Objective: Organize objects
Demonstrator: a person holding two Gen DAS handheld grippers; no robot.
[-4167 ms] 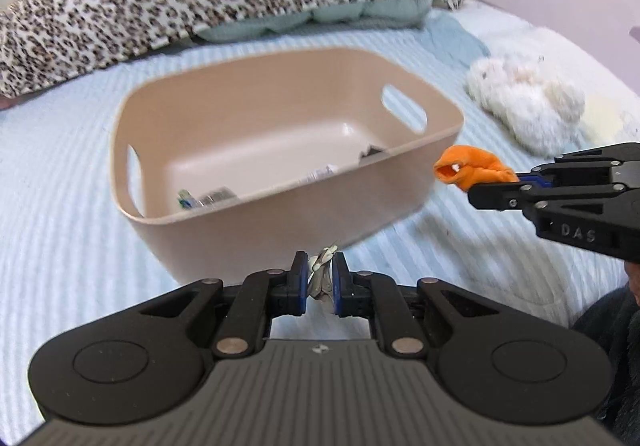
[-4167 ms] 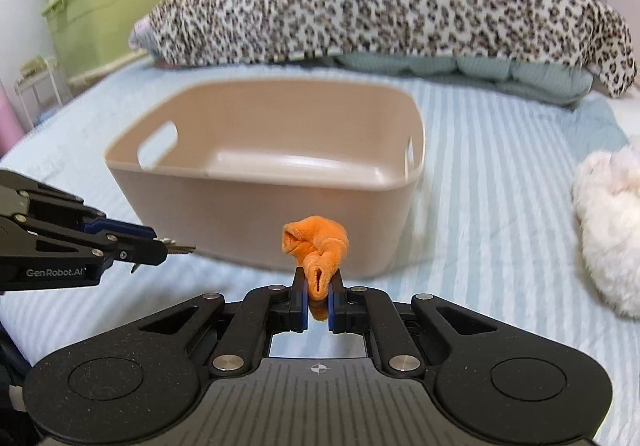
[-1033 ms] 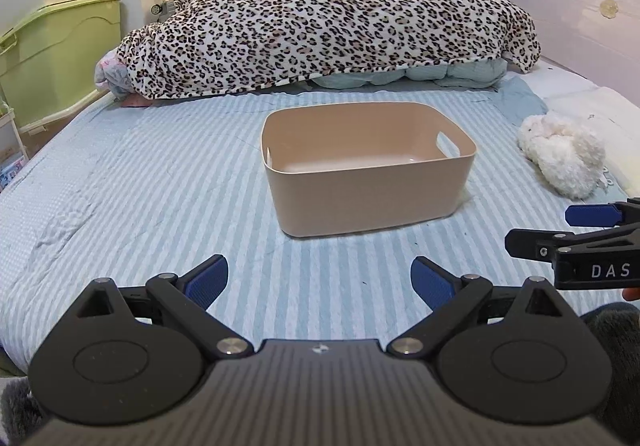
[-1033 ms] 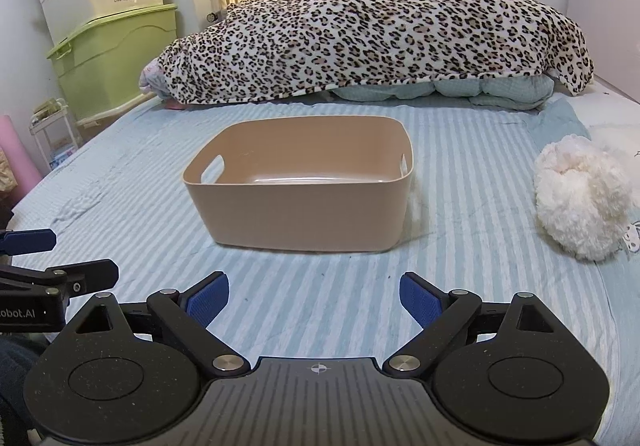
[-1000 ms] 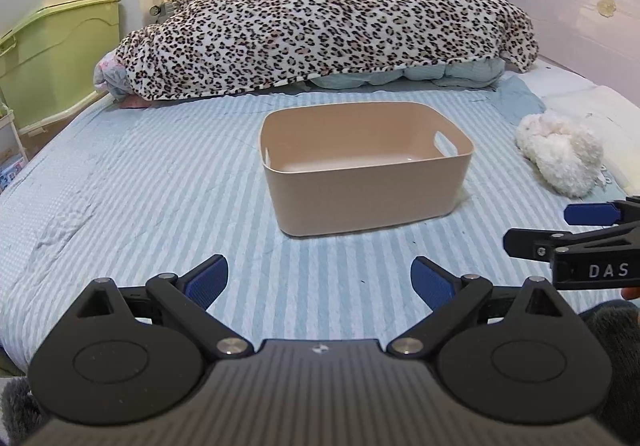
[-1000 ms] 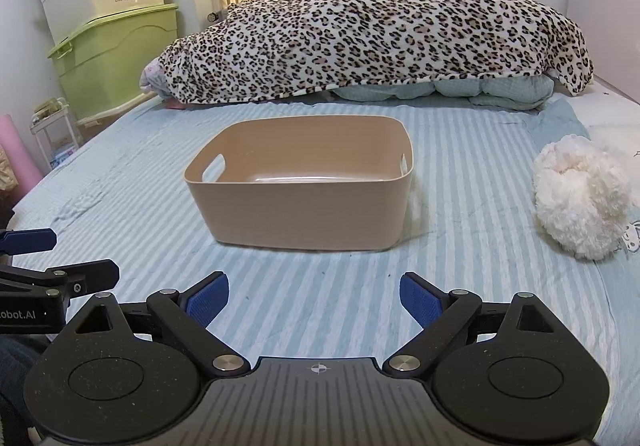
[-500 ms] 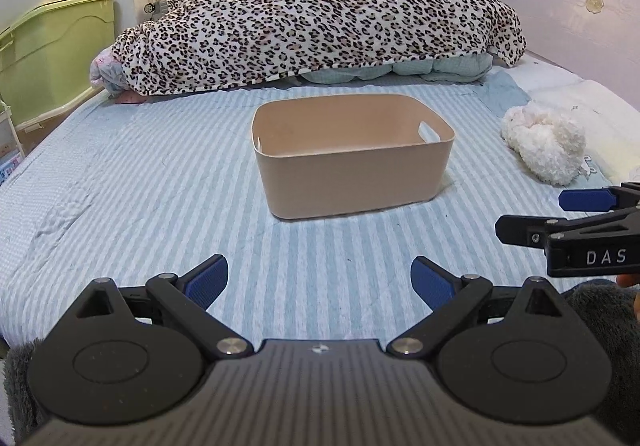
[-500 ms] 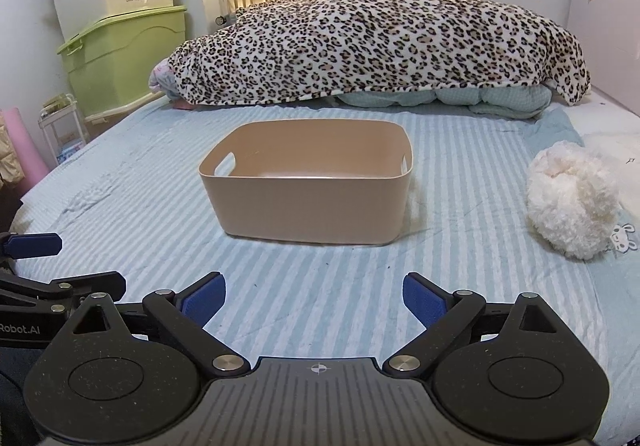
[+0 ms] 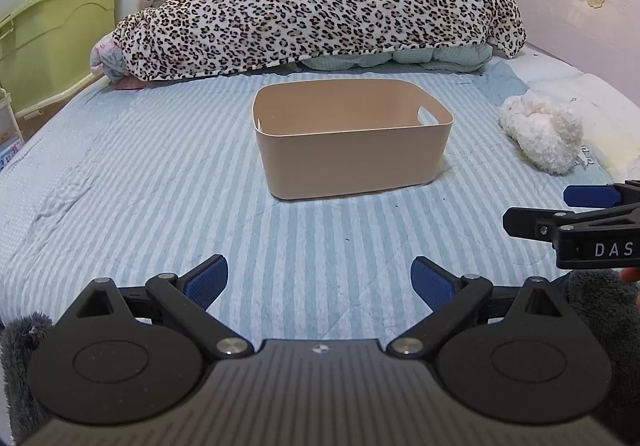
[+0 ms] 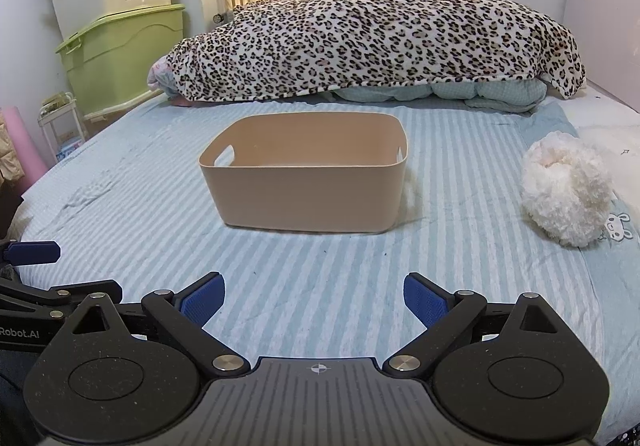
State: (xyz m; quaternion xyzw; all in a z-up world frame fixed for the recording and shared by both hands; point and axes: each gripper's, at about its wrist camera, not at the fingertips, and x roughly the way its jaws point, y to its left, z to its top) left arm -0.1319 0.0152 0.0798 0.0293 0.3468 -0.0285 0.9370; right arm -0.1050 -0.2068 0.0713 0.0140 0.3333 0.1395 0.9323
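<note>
A beige plastic bin (image 9: 352, 150) with cut-out handles stands on the striped blue bed; it also shows in the right wrist view (image 10: 304, 186). Its contents are hidden by its walls. My left gripper (image 9: 320, 280) is open and empty, well back from the bin over the bed's near part. My right gripper (image 10: 314, 300) is open and empty, also well back from the bin. The right gripper shows at the right edge of the left wrist view (image 9: 576, 214), and the left gripper shows at the left edge of the right wrist view (image 10: 32, 270).
A white fluffy toy (image 9: 540, 138) lies on the bed right of the bin, also in the right wrist view (image 10: 568, 192). A leopard-print blanket (image 10: 372, 38) is heaped behind the bin. Green and cream storage boxes (image 10: 116, 30) stand left of the bed.
Both grippers, earlier shut on small items near the bin, are now open and empty. Over the last second they pulled back and the bin looks farther away.
</note>
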